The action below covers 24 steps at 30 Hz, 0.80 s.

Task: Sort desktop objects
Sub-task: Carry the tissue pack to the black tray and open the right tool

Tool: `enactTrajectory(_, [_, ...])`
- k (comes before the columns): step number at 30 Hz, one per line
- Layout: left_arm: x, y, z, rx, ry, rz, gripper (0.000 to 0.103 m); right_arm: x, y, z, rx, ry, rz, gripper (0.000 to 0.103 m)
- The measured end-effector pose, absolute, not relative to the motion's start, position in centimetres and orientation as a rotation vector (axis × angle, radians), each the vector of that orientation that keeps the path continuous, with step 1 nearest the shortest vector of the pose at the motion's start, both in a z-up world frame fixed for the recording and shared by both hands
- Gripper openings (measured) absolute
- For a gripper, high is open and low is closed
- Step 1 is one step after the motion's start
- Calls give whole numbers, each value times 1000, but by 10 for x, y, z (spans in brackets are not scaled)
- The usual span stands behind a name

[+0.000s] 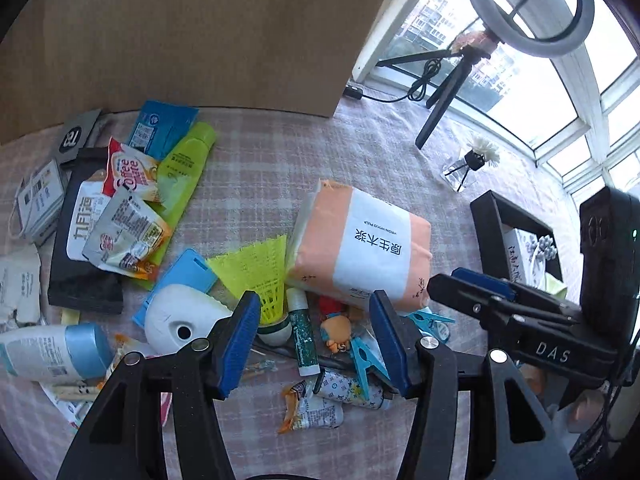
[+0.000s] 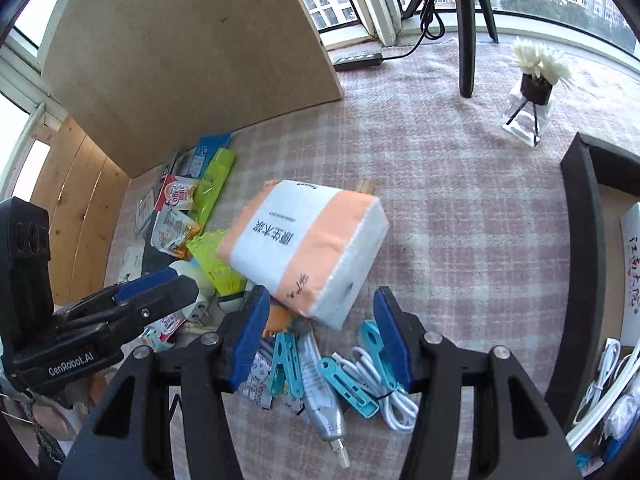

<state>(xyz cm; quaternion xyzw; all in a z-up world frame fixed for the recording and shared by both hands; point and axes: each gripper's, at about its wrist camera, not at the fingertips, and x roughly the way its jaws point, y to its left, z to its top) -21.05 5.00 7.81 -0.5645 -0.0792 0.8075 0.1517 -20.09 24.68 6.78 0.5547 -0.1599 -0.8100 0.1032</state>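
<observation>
A pile of small objects lies on the pink checked tablecloth. My left gripper hangs open above a green glue stick, a yellow shuttlecock and a small orange figurine, with nothing between its pads. An orange-and-white tissue pack lies just beyond. My right gripper is open too, over teal clothespins, a silver tube and a coiled white cable, near the tissue pack. Each gripper shows in the other's view: right, left.
Snack packets, a green tube and a white bottle lie at the left. A black box with items stands at the right. A brown board, a tripod and a flower vase stand behind.
</observation>
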Motion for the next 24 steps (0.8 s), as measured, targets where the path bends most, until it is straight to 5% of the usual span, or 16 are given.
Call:
enactTrajectory(8, [-239, 79, 78, -1554, 82, 2280, 57, -223, 253, 55, 1699, -580, -2400, 54])
enactTrajectory(13, [-266, 88, 68, -1555, 173, 2188, 70, -234, 262, 46, 1734, -718, -2327, 54])
enactTrajectory(24, [-279, 97, 47, -1562, 72, 2027, 71, -246, 260, 35, 1802, -736, -2288, 44])
